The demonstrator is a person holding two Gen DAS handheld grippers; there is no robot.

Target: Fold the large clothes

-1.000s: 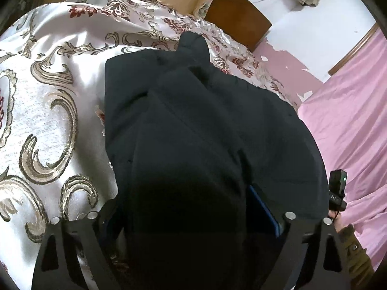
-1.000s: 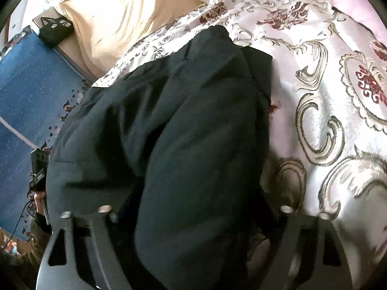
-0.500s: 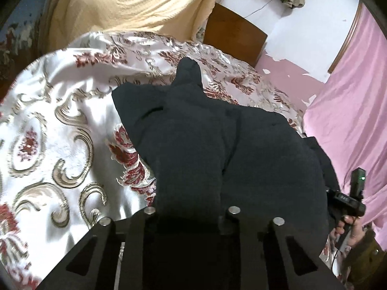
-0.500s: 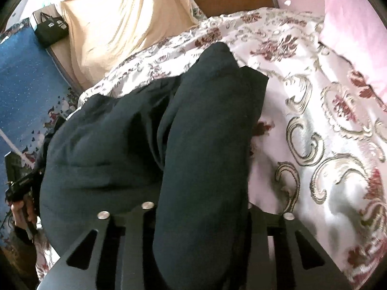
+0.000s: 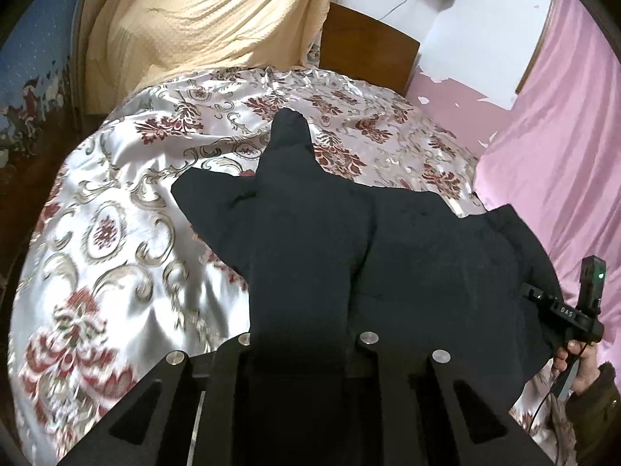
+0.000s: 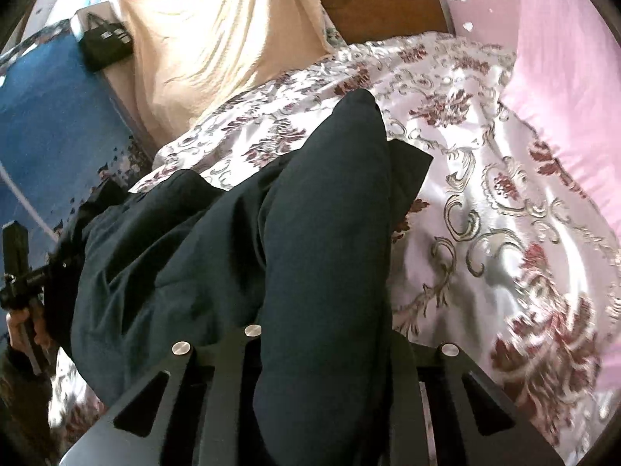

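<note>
Left gripper (image 5: 302, 345), right gripper (image 6: 322, 341): jaws closing on dark navy padded garment (image 5: 349, 240); lift evenly, carry toward 12 o'clock over floral satin bedspread (image 5: 128, 202)

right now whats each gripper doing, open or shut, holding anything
Left gripper: jaws closing on a bunched fold of the dark garment.
Right gripper: jaws closing on another fold of the same dark garment.

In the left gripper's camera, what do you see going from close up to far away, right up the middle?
left gripper → dark garment → flowery bedspread → wooden headboard → white wall
</note>
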